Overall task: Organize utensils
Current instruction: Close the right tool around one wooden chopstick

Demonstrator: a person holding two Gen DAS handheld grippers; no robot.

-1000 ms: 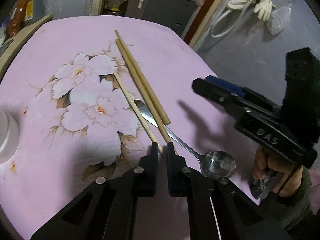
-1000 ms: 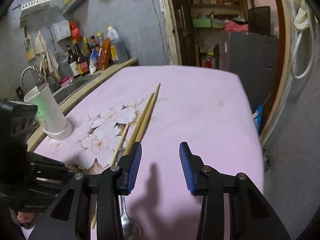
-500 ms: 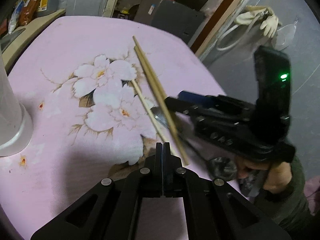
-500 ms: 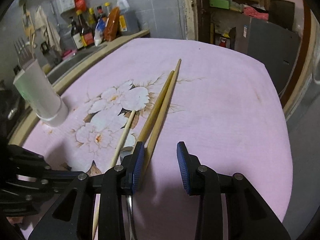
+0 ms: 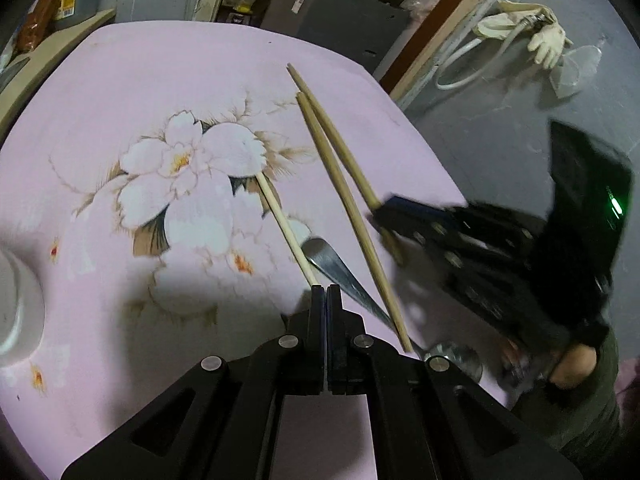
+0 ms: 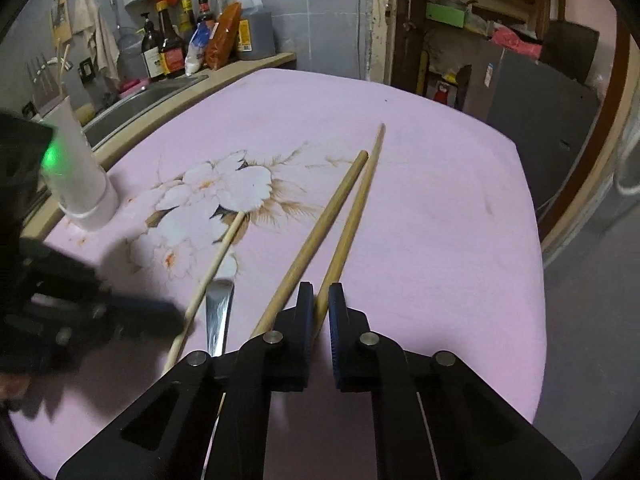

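Observation:
Three wooden chopsticks and a metal spoon lie on the pink flowered tablecloth. My left gripper is shut on the near end of the thin pale chopstick. My right gripper is shut on the near end of one thick brown chopstick; the other thick chopstick lies just left of it. The right gripper also shows in the left wrist view, blurred, clamping that chopstick. The spoon handle lies between the two grippers.
A white utensil holder with forks stands at the table's left edge, by the sink and several bottles. The table's right edge drops to the floor. A dark cabinet stands beyond.
My right gripper has closed from open onto the thick brown chopstick. My left gripper closed a second ago and stays shut on the thin chopstick.

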